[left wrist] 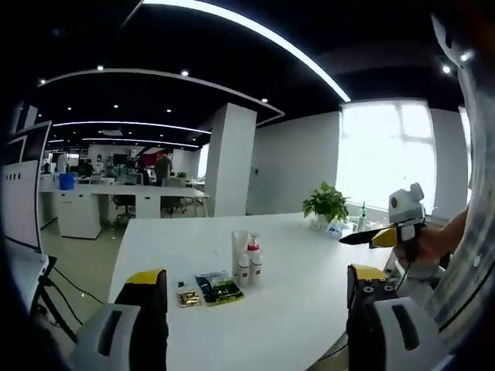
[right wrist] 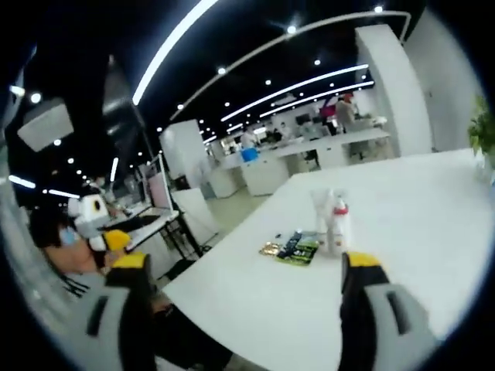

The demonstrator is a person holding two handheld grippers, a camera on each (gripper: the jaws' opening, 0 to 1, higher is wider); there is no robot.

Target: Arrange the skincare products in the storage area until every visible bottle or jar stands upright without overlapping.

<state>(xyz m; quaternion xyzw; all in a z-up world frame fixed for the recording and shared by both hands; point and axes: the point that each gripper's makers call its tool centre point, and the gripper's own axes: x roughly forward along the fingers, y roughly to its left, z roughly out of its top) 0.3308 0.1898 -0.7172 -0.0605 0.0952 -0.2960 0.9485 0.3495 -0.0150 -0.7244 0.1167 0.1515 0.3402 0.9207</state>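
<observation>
Left gripper view: white table (left wrist: 309, 278), long and mostly bare, with the skincare products (left wrist: 246, 259) grouped near its middle. Item one, a small cluster of pale bottles, one with a red cap or pump (left wrist: 252, 246), all apparently upright and standing close together; whether they touch cannot be told at this distance. Item two, a dark green flat packet (left wrist: 219, 287) lying on the tabletop just beside the bottles. Item three, a small gold-coloured sachet (left wrist: 188, 297) next to it, also flat. Left gripper (left wrist: 255, 309): jaws spread wide, nothing between them, held well short of the products, aimed along the table toward them. Right gripper (left wrist: 370, 236) enters from the right, raised above the table's far side in a person's hand; its jaws look pressed nearly together here. Right gripper view: the same gripper (right wrist: 247, 297) shows both jaws wide apart and empty, so its state cannot be settled with confidence. Potted plant (left wrist: 326, 204) at the table's far edge by the window, well apart from the products. Assessment: both tools stand off because approach has not begun; the bottles' closeness is the likely reason for rearrangement.
</observation>
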